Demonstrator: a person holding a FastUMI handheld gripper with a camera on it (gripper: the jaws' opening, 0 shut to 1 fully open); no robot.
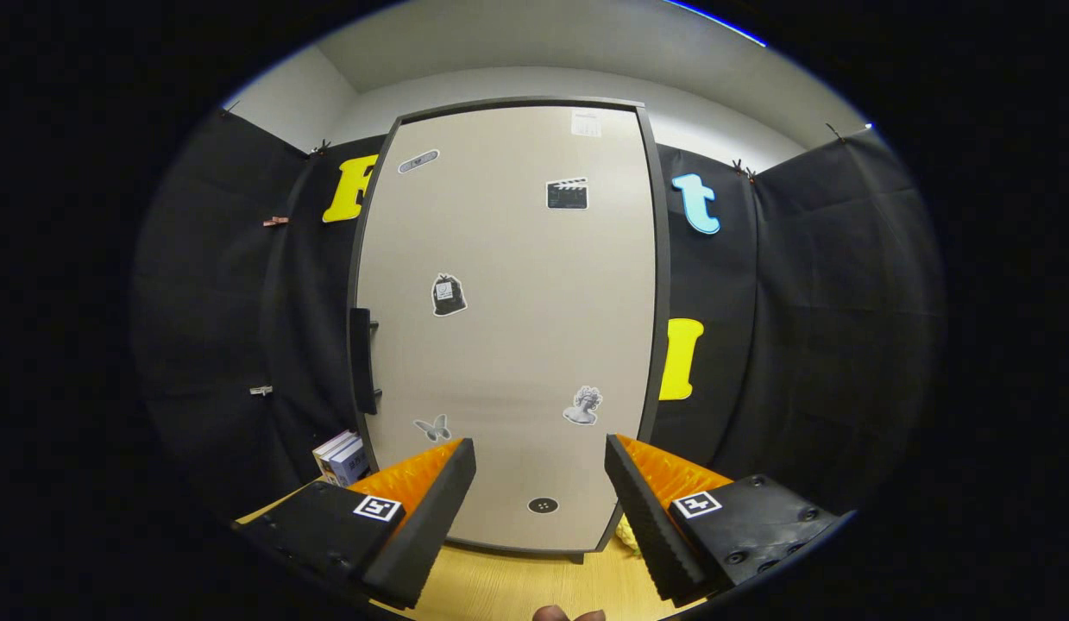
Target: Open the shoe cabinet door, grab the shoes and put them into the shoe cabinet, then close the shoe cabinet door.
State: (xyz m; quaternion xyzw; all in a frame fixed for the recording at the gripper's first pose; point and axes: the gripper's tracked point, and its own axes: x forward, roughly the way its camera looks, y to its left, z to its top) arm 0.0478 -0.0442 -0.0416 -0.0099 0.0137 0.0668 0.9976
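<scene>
The shoe cabinet door point(508, 328) stands shut straight ahead, a tall beige panel in a dark frame with several stickers on it. Its dark handle point(362, 360) runs vertically along the left edge at mid height. My gripper point(541, 470) is open, its fingers spread wide just short of the door's lower part, nothing between them. A bit of something yellow point(625, 535) peeks out by the cabinet's lower right corner, behind the right finger; I cannot tell what it is.
The cabinet stands on a light wooden floor point(517, 586). A few books or boxes point(342, 457) lean against the wall left of the cabinet's base. Black cloth walls close in on both sides. A fingertip point(569, 614) shows below the fingers.
</scene>
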